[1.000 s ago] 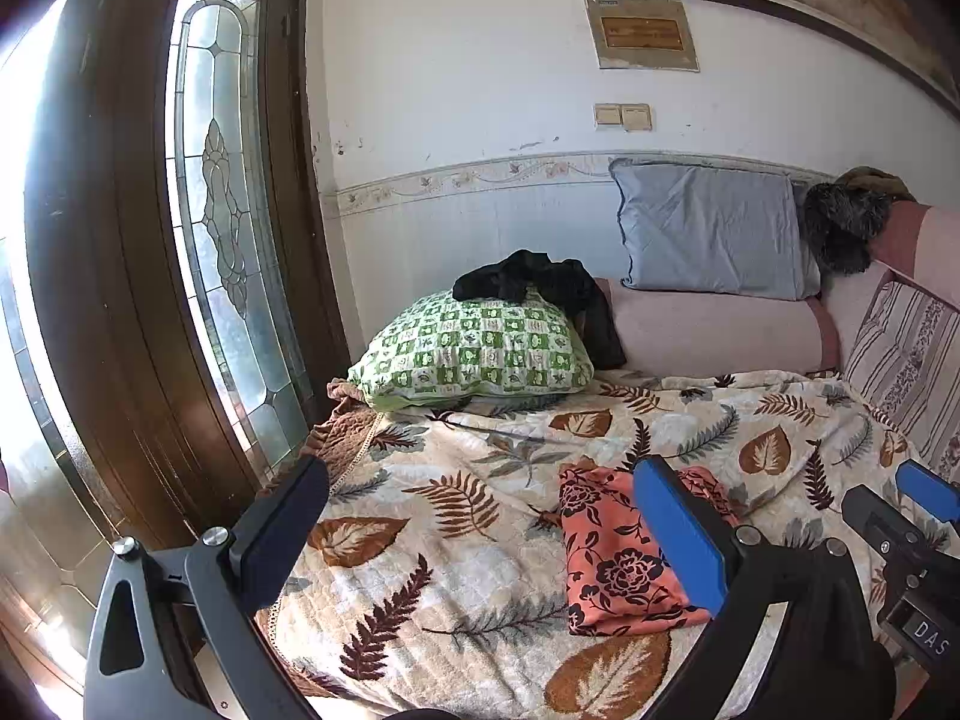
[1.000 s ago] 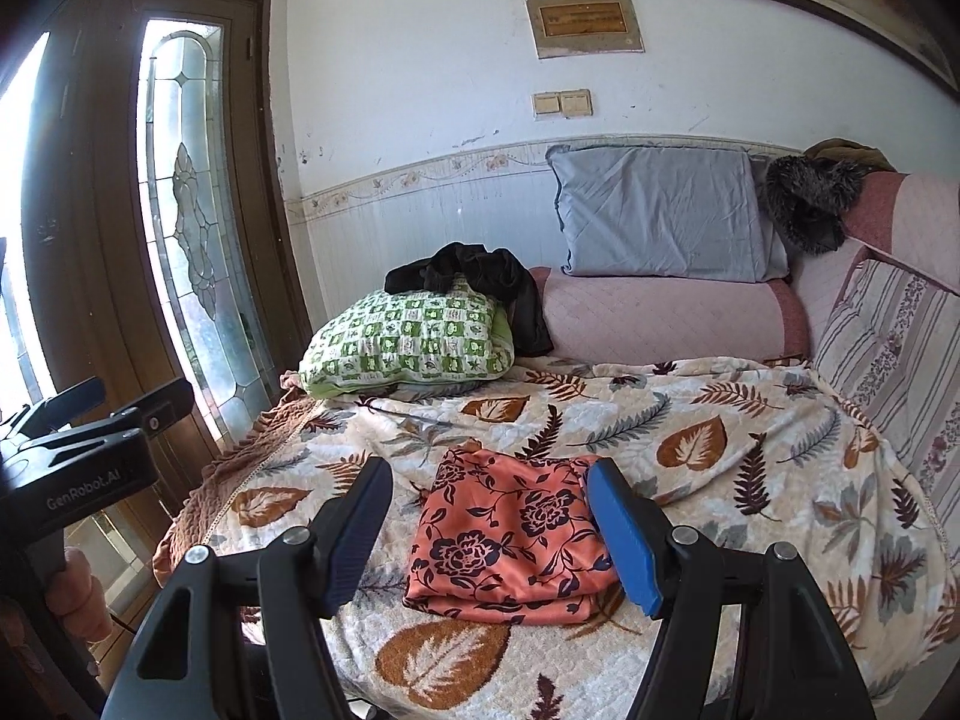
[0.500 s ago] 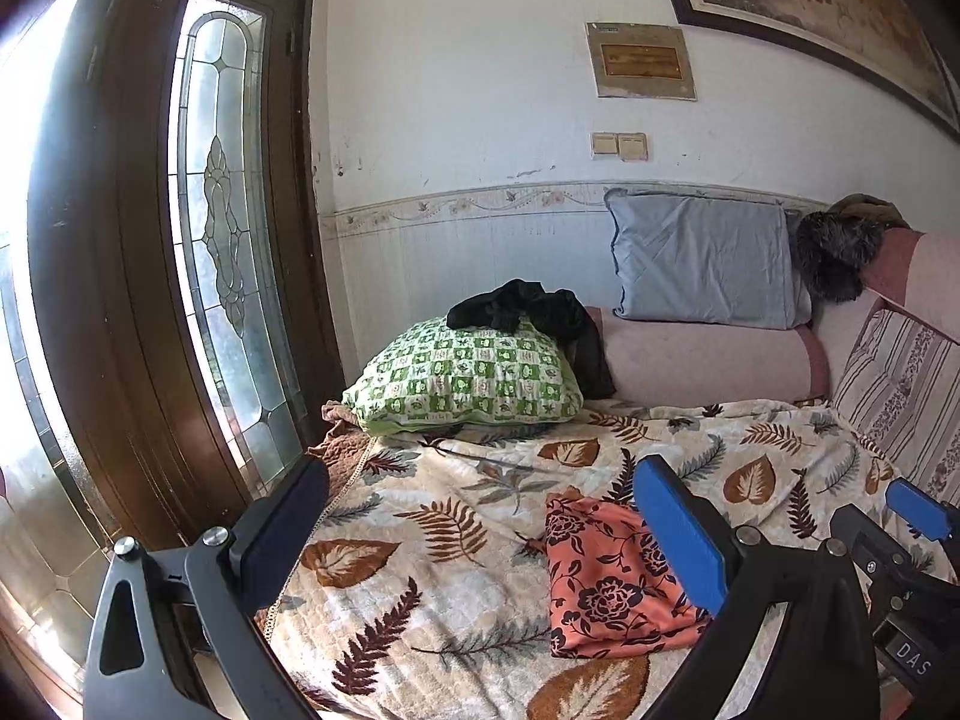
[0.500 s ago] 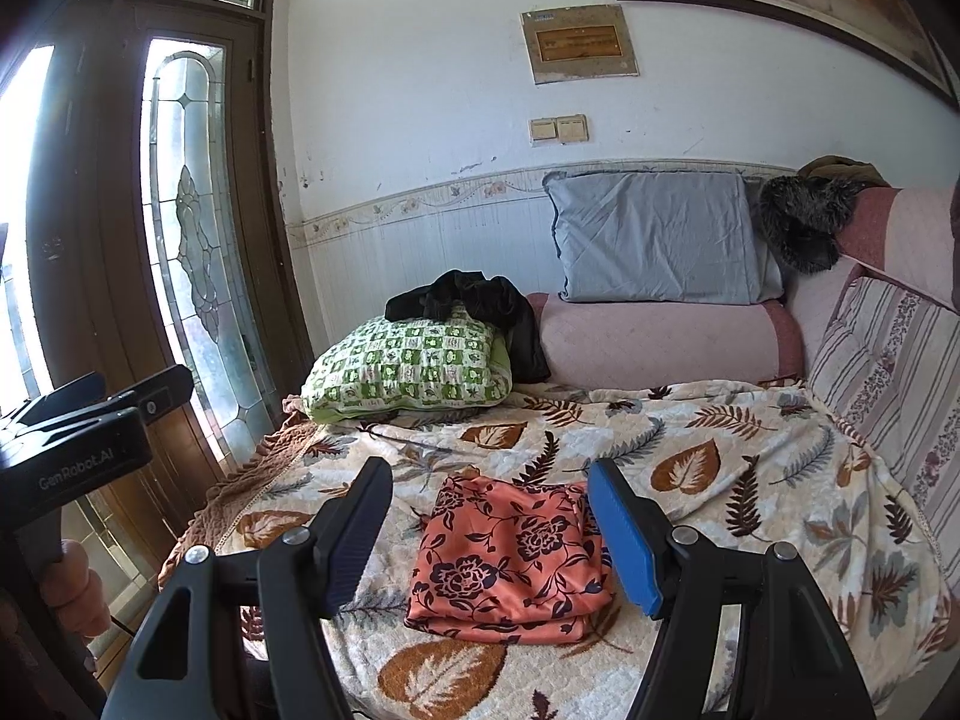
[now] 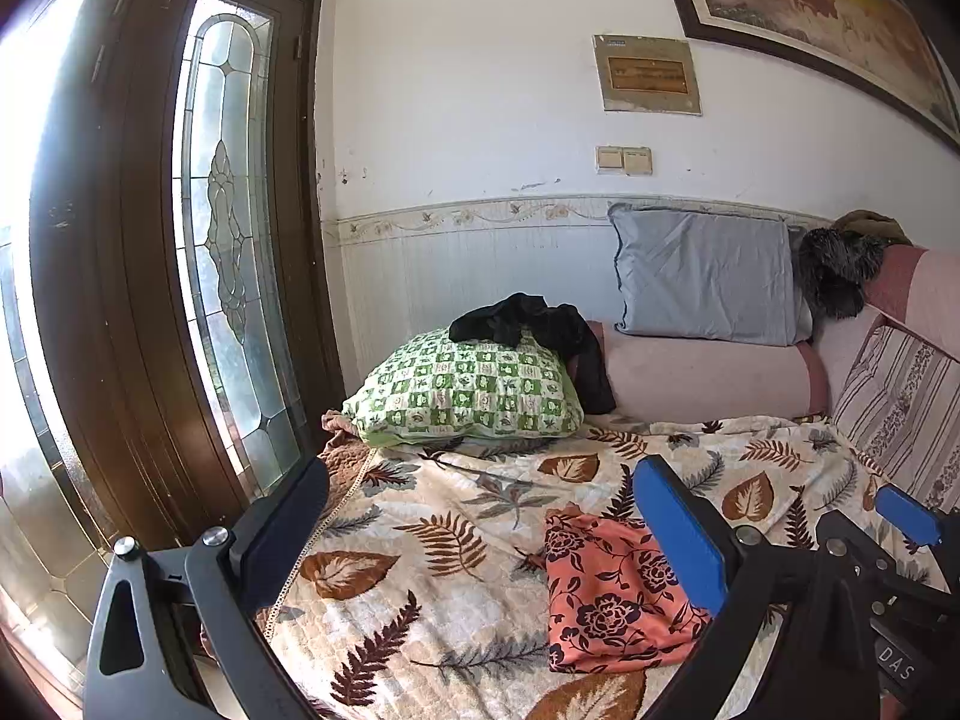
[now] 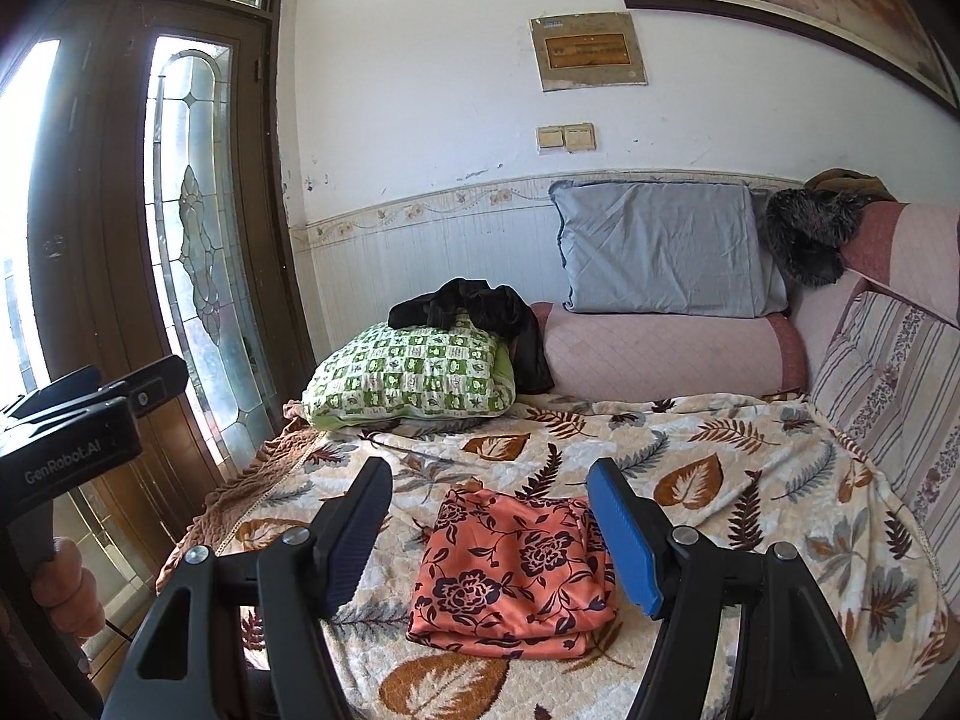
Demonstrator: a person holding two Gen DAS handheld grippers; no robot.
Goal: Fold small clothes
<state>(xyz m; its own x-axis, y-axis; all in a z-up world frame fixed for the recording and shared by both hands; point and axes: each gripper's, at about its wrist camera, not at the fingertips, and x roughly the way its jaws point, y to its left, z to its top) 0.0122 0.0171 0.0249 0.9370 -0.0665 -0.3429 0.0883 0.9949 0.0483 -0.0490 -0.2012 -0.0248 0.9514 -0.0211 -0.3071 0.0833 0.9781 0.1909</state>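
Floral garment (image 6: 516, 576), already folded, is lying on the leaf-print blanket (image 6: 720, 468) just ahead of your right gripper (image 6: 489, 531) and right of your left gripper (image 5: 480, 534), both spread wide and holding nothing; you are hovering, so lift clear without snagging it.

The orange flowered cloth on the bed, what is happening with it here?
A person holds a gripper in each hand above the bed. The orange flowered cloth lies folded on the leaf-patterned blanket. The left gripper and the right gripper are both open, holding nothing; neither touches the cloth.
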